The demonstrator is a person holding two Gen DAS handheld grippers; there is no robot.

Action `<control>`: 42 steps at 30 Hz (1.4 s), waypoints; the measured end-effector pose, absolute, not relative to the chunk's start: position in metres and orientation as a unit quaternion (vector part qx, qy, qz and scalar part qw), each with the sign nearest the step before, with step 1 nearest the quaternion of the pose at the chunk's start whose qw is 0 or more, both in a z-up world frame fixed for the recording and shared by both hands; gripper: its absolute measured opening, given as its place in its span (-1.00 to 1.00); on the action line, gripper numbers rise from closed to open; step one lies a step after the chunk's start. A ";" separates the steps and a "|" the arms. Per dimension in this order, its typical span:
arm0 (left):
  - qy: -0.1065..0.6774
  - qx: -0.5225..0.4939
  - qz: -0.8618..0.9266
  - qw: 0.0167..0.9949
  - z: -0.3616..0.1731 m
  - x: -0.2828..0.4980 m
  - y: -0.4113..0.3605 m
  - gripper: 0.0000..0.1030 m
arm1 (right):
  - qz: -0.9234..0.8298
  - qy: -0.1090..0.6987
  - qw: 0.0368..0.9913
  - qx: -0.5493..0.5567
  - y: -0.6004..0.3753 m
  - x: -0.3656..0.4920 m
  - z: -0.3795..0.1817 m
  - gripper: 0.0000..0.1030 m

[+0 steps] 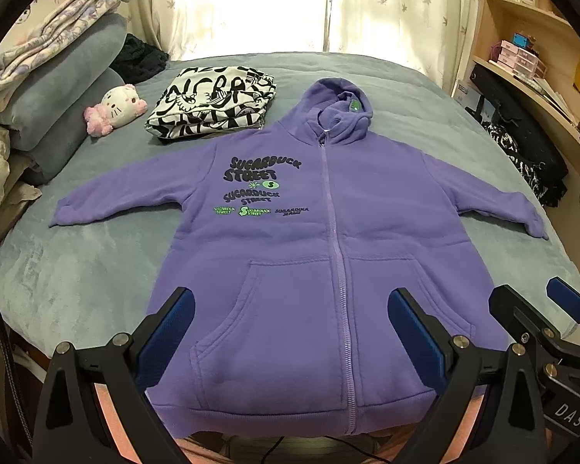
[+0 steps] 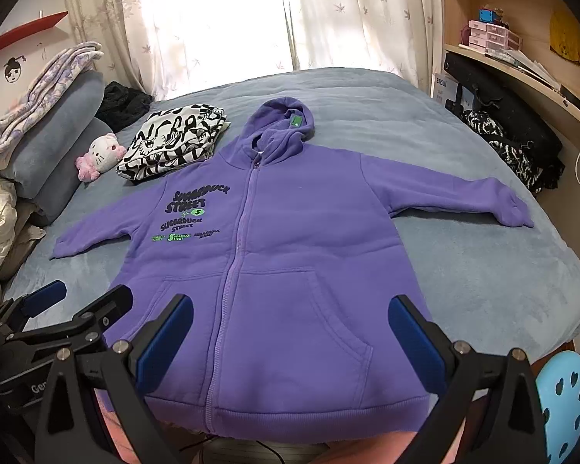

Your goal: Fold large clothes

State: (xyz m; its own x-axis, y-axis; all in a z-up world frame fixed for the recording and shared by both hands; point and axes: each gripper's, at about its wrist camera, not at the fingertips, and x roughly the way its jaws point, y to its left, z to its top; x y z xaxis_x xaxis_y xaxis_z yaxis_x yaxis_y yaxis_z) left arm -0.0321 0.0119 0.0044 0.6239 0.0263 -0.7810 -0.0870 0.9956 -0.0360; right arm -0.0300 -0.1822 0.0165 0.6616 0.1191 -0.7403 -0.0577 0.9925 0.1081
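Observation:
A purple zip-up hoodie (image 1: 309,232) (image 2: 274,255) lies flat, front up, on the grey-blue bed, zipped, both sleeves spread sideways, hood toward the window. Its hem reaches the near bed edge. My left gripper (image 1: 290,328) hovers open above the lower left half of the hoodie, holding nothing. My right gripper (image 2: 290,332) is open over the lower right half, nothing between its fingers. In the left wrist view the right gripper (image 1: 537,305) shows at the right edge; in the right wrist view the left gripper (image 2: 89,297) shows at the left.
A folded black-and-white printed garment (image 1: 212,104) (image 2: 174,139) sits beyond the left shoulder. A plush cat toy (image 1: 116,108), grey pillows (image 1: 65,89) and blankets are at the left. Dark clothes (image 2: 514,147) and wooden shelves (image 2: 522,58) are at the right. A blue stool (image 2: 564,398) stands near right.

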 end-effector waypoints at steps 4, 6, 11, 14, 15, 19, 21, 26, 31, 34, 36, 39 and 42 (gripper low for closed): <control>0.432 -0.033 0.034 0.901 0.004 -0.032 0.011 0.93 | 0.048 0.409 0.911 0.037 -0.182 -0.030 0.016 0.97; 0.432 -0.033 0.034 0.901 0.004 -0.032 0.012 0.92 | 0.048 0.409 0.910 0.038 -0.182 -0.031 0.016 0.97; 0.433 -0.032 0.037 0.900 0.003 -0.032 0.011 0.93 | 0.048 0.412 0.909 0.039 -0.180 -0.032 0.014 0.97; 0.435 -0.033 0.038 0.899 0.001 -0.031 0.012 0.93 | 0.049 0.414 0.908 0.042 -0.180 -0.032 0.012 0.97; 0.436 -0.034 0.038 0.899 0.000 -0.031 0.012 0.93 | 0.049 0.415 0.908 0.042 -0.180 -0.032 0.012 0.97; 0.438 -0.035 0.039 0.898 -0.002 -0.031 0.012 0.93 | 0.049 0.416 0.907 0.043 -0.182 -0.031 0.010 0.97; 0.437 -0.033 0.039 0.898 -0.001 -0.031 0.012 0.92 | 0.049 0.418 0.906 0.044 -0.182 -0.030 0.008 0.97; 0.437 -0.032 0.041 0.898 -0.002 -0.032 0.011 0.92 | 0.049 0.418 0.906 0.044 -0.183 -0.030 0.007 0.97; 0.441 -0.033 0.040 0.896 -0.003 -0.032 0.011 0.92 | 0.051 0.422 0.904 0.047 -0.183 -0.029 0.003 0.97; 0.442 -0.032 0.040 0.895 -0.003 -0.032 0.011 0.93 | 0.051 0.423 0.904 0.047 -0.184 -0.029 0.002 0.97; 0.444 -0.033 0.040 0.895 -0.003 -0.032 0.012 0.93 | 0.051 0.423 0.903 0.048 -0.184 -0.030 0.001 0.97; 0.446 -0.033 0.040 0.893 -0.004 -0.030 0.012 0.92 | 0.051 0.423 0.903 0.048 -0.183 -0.029 0.001 0.97; 0.449 -0.033 0.040 0.892 -0.005 -0.030 0.011 0.93 | 0.051 0.425 0.902 0.048 -0.183 -0.029 -0.001 0.97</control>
State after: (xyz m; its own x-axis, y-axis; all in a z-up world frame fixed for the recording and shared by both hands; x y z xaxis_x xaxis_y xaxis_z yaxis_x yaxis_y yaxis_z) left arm -0.0298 0.0112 -0.0052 0.5936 0.0419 -0.8037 -0.1010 0.9946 -0.0227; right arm -0.0295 -0.1831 -0.0013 0.6334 0.1338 -0.7622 -0.0516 0.9900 0.1310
